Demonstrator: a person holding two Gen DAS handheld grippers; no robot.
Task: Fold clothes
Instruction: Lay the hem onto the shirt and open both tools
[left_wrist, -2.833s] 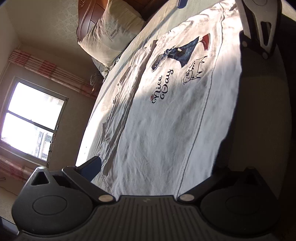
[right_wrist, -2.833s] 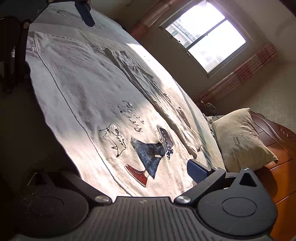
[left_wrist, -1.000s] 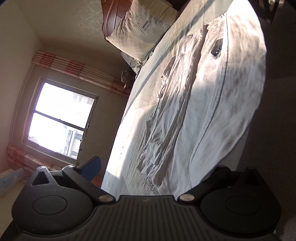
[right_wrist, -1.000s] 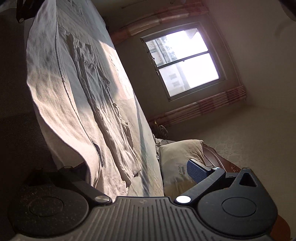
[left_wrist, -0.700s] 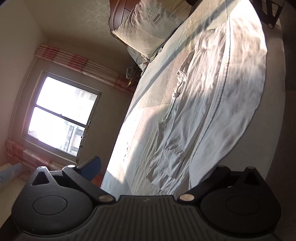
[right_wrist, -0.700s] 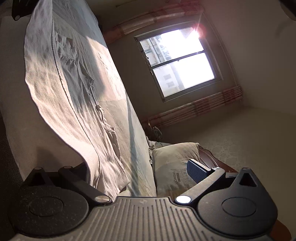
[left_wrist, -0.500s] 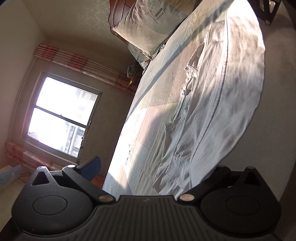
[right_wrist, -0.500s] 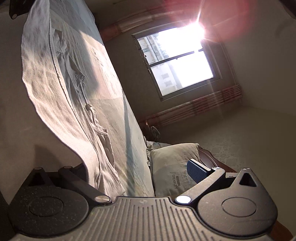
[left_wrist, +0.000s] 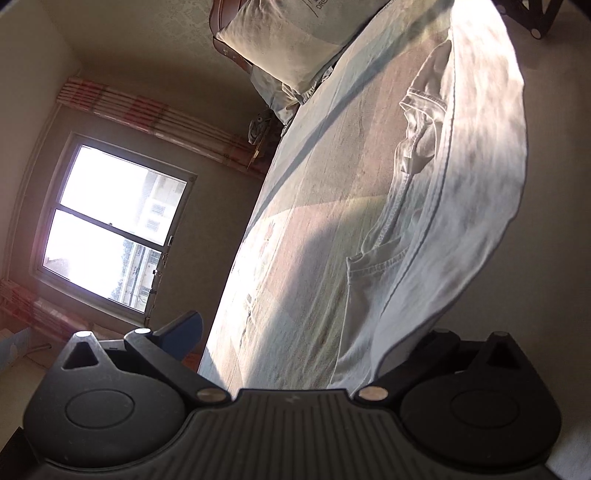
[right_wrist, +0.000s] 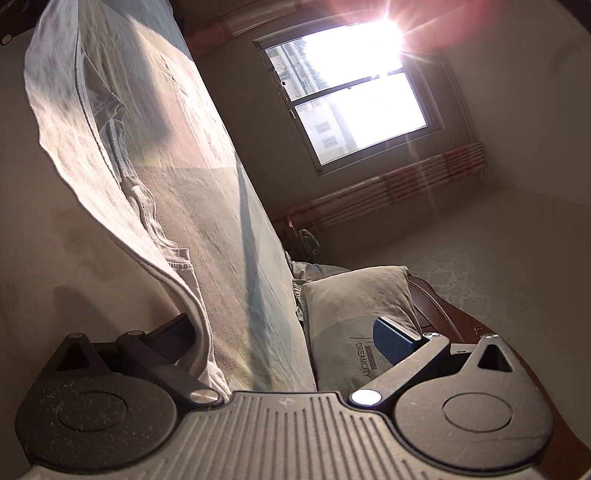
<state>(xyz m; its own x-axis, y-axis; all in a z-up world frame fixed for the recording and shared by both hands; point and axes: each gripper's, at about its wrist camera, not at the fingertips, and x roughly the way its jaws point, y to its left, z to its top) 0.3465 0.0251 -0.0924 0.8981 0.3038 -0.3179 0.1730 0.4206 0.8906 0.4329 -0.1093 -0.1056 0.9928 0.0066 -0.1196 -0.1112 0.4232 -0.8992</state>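
A white T-shirt (left_wrist: 476, 177) hangs lifted above the bed sheet (left_wrist: 314, 240), stretched between both grippers, and only its plain inner side shows. A folded-in sleeve (left_wrist: 417, 122) hangs beneath it. My left gripper (left_wrist: 310, 332) stands open; the shirt's edge drapes over its right finger, and its left blue pad (left_wrist: 184, 330) is bare. My right gripper (right_wrist: 284, 328) is open too, with the T-shirt (right_wrist: 66, 110) draped over its left finger and its right blue pad (right_wrist: 391, 338) free. A bit of the right gripper (left_wrist: 532, 14) shows past the shirt's far corner.
A cream pillow (right_wrist: 354, 306) leans on the dark wooden headboard (right_wrist: 443, 302) at the bed's head. A bright window (right_wrist: 354, 96) with sun glare faces the bed. Some crumpled cloth (left_wrist: 258, 125) lies beside the pillow (left_wrist: 295, 37).
The shirt lay flat with its print showing; both grippers have since lifted its near edge up and over towards the window side. The print is now hidden.
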